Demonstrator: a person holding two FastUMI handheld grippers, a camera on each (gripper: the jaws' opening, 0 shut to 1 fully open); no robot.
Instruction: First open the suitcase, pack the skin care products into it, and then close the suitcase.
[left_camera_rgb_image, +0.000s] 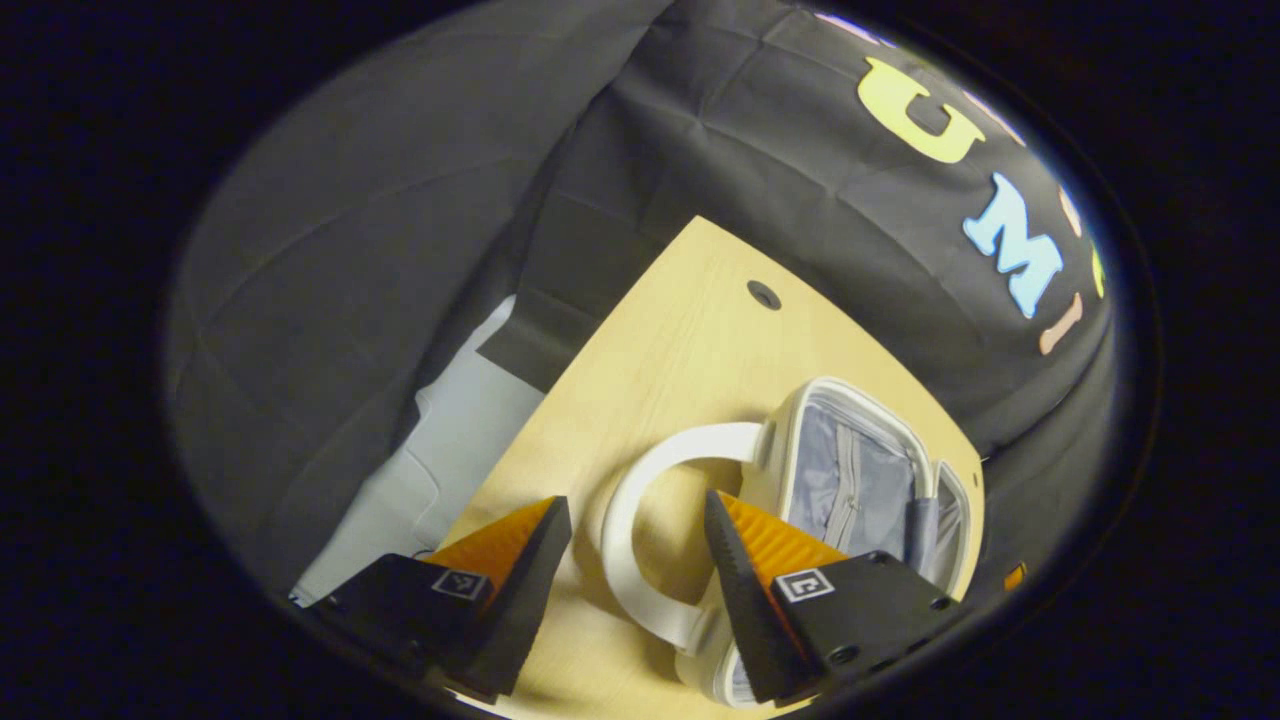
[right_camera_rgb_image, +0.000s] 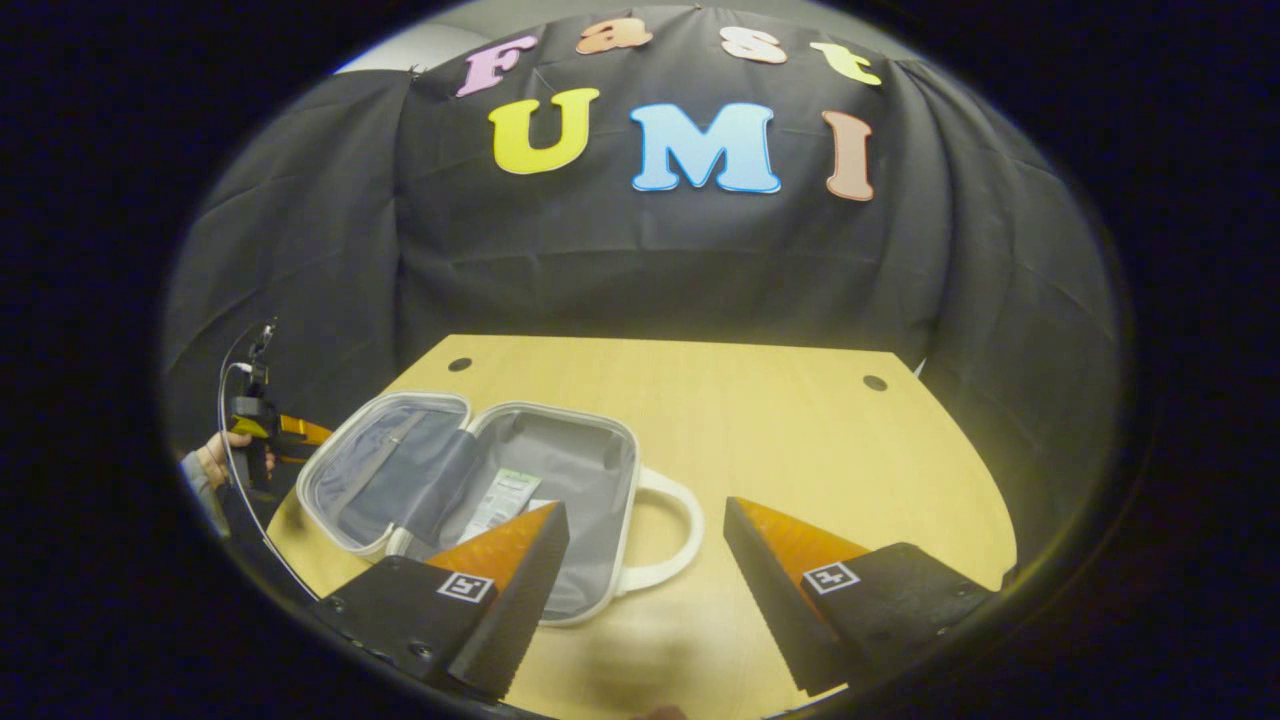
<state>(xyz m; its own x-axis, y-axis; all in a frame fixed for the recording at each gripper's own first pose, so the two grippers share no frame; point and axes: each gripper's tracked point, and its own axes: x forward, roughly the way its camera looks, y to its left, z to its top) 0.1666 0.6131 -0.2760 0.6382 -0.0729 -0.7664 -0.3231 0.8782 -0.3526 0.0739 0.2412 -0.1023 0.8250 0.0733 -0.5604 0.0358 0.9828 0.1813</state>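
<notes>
The white suitcase (right_camera_rgb_image: 585, 465) lies open on the wooden table (right_camera_rgb_image: 800, 440), its grey lining showing and its lid (right_camera_rgb_image: 375, 460) folded out to the left. A white and green skin care packet (right_camera_rgb_image: 503, 497) rests inside the main half. My right gripper (right_camera_rgb_image: 642, 520) hovers open just in front of the case, above its white handle (right_camera_rgb_image: 672, 540). In the left gripper view the same suitcase (left_camera_rgb_image: 850, 470) stands open, and my left gripper (left_camera_rgb_image: 640, 530) is open with the handle (left_camera_rgb_image: 625, 500) between and beyond its fingers. A hand (right_camera_rgb_image: 215, 455) holds the left gripper (right_camera_rgb_image: 300, 430) past the table's left edge.
The table has small round holes near its back corners (right_camera_rgb_image: 875, 382) (right_camera_rgb_image: 460, 364). Black cloth walls surround it on three sides. A pale floor strip (left_camera_rgb_image: 450, 450) runs beside the table's edge in the left gripper view. Bare tabletop lies right of the case.
</notes>
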